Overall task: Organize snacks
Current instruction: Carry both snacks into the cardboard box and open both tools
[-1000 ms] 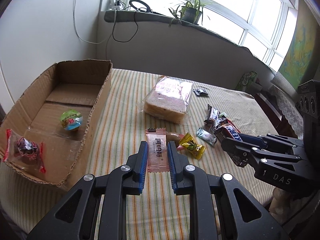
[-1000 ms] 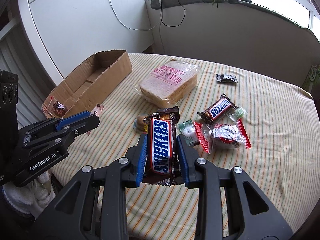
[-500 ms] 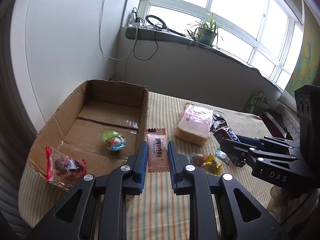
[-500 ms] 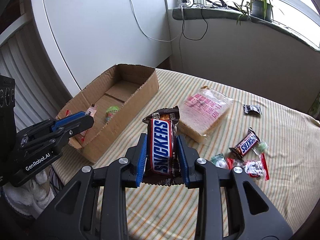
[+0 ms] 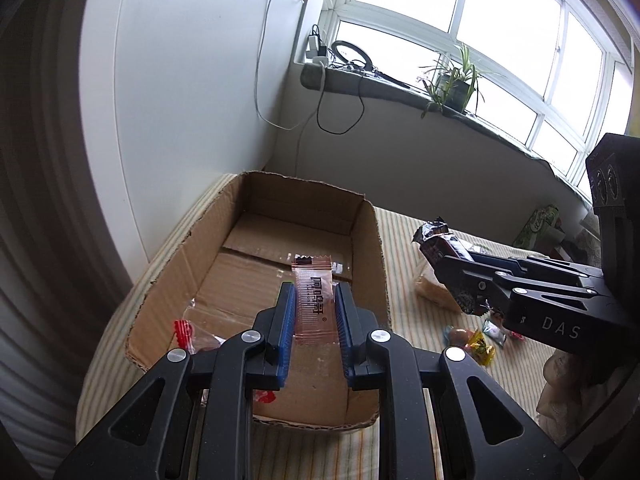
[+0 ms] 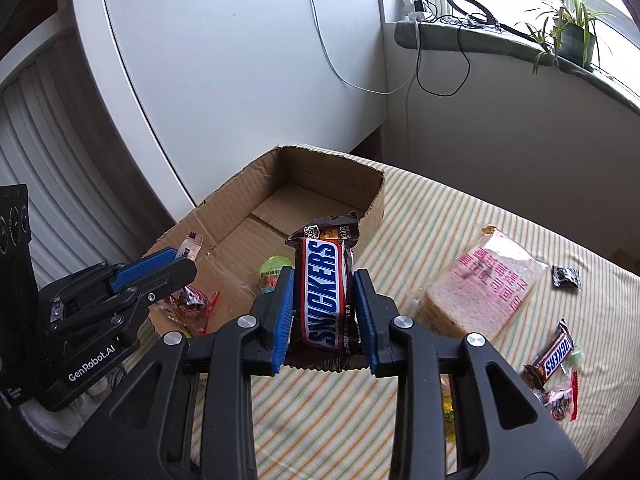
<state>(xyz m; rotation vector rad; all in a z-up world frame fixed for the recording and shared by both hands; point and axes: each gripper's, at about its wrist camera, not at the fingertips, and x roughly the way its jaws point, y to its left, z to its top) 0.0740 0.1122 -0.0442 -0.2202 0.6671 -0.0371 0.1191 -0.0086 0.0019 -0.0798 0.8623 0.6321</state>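
Observation:
My left gripper [image 5: 315,294] is shut on a thin pink snack packet [image 5: 314,304] and hangs over the open cardboard box [image 5: 260,196]. In the right wrist view that left gripper [image 6: 176,260] shows at the left, over the box's near end. My right gripper [image 6: 323,280] is shut on a large Snickers pack [image 6: 322,292], held upright above the box's [image 6: 376,196] right wall. Inside the box lie a green round sweet [image 6: 271,272] and a red-ended wrapped candy [image 6: 192,300]. In the left wrist view the right gripper [image 5: 444,264] reaches in from the right with the Snickers pack [image 5: 436,240].
The striped tablecloth [image 6: 440,216] carries a bagged bread loaf [image 6: 480,288], a small Snickers bar [image 6: 554,356], a black sachet [image 6: 565,277] and several small wrapped sweets [image 6: 560,398]. A white cabinet [image 6: 240,60] stands behind the box. A windowsill with a plant [image 6: 576,36] and cables runs behind.
Both grippers have swung left and up with their snacks, from above the loose sweets to over the cardboard box. The grips have not changed.

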